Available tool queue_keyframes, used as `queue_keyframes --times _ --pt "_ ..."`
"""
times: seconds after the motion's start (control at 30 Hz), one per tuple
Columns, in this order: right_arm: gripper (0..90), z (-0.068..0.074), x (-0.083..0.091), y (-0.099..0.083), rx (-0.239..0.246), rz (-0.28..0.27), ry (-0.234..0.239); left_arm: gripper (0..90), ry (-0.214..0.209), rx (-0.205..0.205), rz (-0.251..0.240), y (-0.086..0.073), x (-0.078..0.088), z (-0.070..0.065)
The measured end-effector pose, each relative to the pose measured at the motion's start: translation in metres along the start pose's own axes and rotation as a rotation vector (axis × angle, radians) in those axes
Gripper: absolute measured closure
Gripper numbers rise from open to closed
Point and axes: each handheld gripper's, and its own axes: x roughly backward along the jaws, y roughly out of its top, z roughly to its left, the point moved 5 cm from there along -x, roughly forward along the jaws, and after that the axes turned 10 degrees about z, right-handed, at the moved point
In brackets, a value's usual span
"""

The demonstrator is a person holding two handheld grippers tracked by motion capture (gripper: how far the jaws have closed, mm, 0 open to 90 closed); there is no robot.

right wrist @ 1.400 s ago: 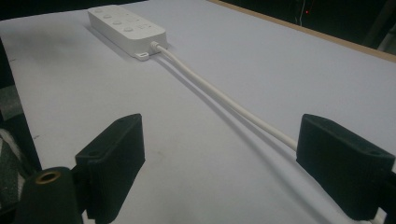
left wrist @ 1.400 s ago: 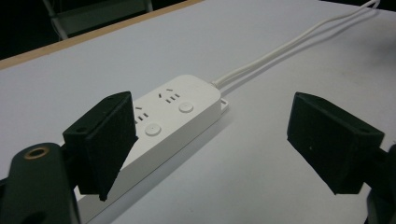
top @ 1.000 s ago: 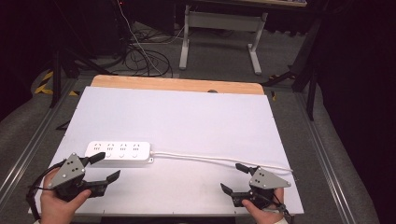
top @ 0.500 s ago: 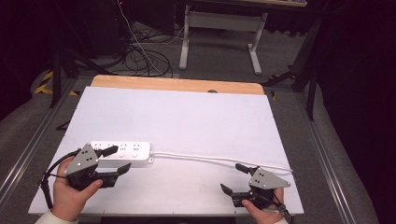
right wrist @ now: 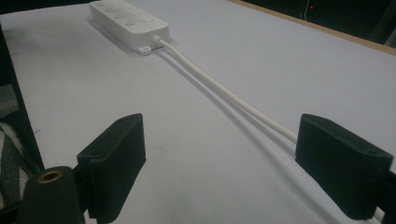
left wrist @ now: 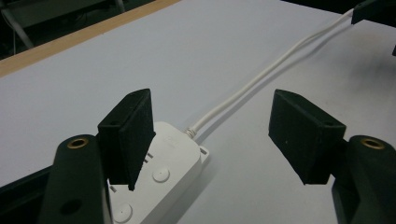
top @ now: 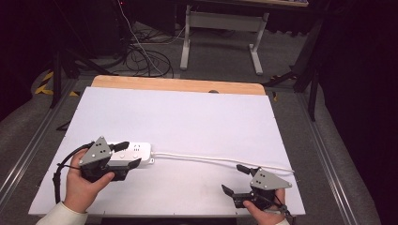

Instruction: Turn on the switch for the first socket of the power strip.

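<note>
Reach step: left hand-held gripper straddles the white plastic power strip on the white table, jaws just narrowing, not yet pinching (right hand-held gripper idles open nr the cord). Next: lower & clamp squarely.

1. A white sheet covers most of the table, in the centre of the high view.
2. A strip of bare wooden table edge shows along the sheet's far side.
3. Grey floor lies beyond the table, toward the top.
4. A white-legged desk frame stands at top centre.
5. Black cables coil on the floor at upper left.
6. Dark, dimly lit surroundings close in at both sides.
</note>
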Motion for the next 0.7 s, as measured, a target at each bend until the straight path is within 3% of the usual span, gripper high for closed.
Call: queue_keyframes --times 0.43,0.67,0.7 --pt "16.3 0.000 -0.001 0.000 0.001 0.002 0.001 35.8 0.003 0.019 0.038 0.008 -0.023 0.010" --pt "16.4 0.000 0.000 0.000 0.004 0.000 0.002 38.8 0.010 0.026 0.050 0.007 -0.023 0.012" --pt "16.4 0.000 0.000 0.000 0.003 0.000 0.002 42.5 0.011 0.028 0.052 0.007 -0.023 0.012"
